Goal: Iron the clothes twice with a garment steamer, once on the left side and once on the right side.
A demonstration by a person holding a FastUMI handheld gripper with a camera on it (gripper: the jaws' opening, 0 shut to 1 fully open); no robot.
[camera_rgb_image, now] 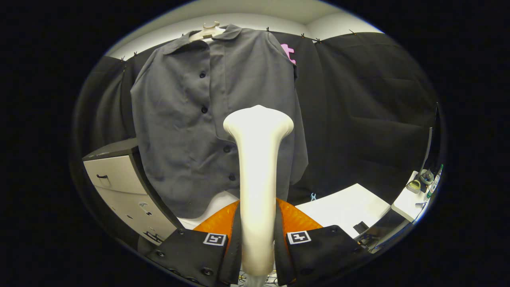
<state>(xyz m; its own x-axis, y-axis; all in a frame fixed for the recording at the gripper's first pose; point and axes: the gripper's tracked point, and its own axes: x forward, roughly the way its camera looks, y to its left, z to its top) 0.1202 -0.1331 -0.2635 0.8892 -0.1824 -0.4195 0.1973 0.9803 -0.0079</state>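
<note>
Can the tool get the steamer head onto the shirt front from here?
Probably yes: the tool is shut on the steamer, whose head points at the hanging shirt, with nothing visible between them.

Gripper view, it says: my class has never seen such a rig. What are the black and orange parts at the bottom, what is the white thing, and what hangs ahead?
The camera rides on a hand-held gripper and looks along its two black, orange-backed fingers. They are shut on a white garment steamer, whose flared head points at a grey buttoned shirt on a hanger. Beside the shirt stands a drawer cabinet; beyond the fingers lies a white table.
</note>
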